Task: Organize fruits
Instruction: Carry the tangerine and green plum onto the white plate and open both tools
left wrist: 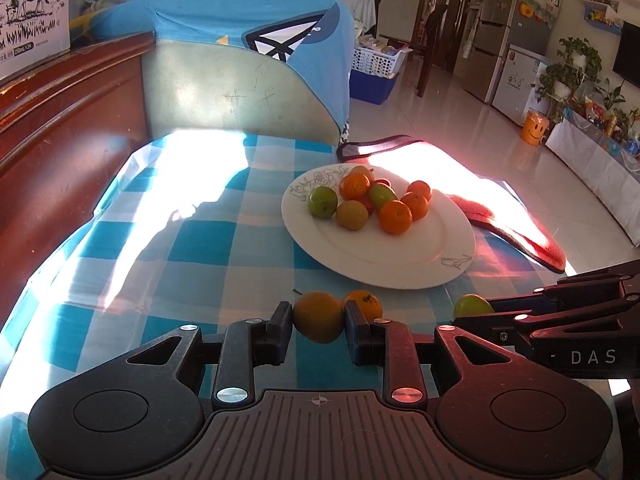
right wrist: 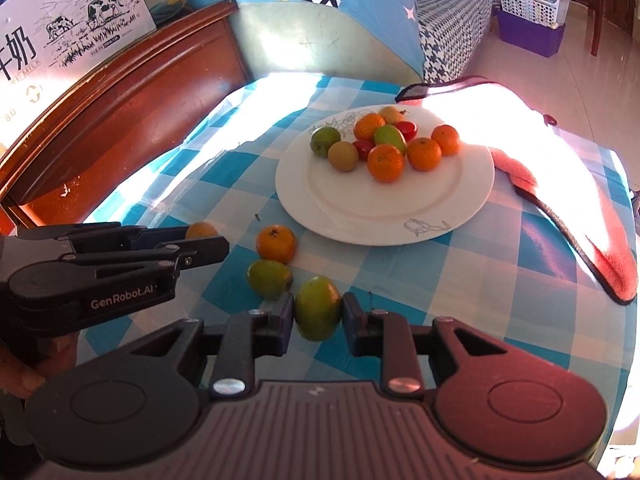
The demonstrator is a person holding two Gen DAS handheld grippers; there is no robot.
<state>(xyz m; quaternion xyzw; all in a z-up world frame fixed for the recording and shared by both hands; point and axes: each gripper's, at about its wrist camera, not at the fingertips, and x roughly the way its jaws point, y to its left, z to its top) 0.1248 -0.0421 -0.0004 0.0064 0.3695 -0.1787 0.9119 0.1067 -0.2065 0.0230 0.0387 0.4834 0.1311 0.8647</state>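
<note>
your left gripper (left wrist: 319,322) has its fingers closed onto a yellow-orange fruit (left wrist: 319,321), one pad pressed to each side of it, low over the table (left wrist: 200,248). just behind that fruit, to its right, an orange (left wrist: 366,305) with a dark stem end sits on the checked cloth (left wrist: 152,300). your right gripper (right wrist: 319,314) is clamped the same way on a green fruit (right wrist: 318,312), both pads touching its sides. just beside it, to the left and a little farther off, a second green fruit (right wrist: 269,278) lies on the cloth, touching or nearly touching the orange beyond it. in the right wrist view the left gripper comes in from the left edge, with the yellow-orange fruit peeking out past its fingers; in the left wrist view the right gripper reaches in from the right edge with the green fruit at its tip. farther along the table is a white plate (right wrist: 400,216) with a line drawing at its rim, holding a pile (right wrist: 384,144) of oranges, green fruits and some small red ones, gathered on its far half; the near half is bare. a pink cloth (right wrist: 576,216) with dark edging lies to the right of the plate, partly washed out by strong sunlight. behind the table stand a blue-covered chair (left wrist: 248,44), a wooden bed frame (right wrist: 120,120) and a milk carton box (right wrist: 60,40).
</note>
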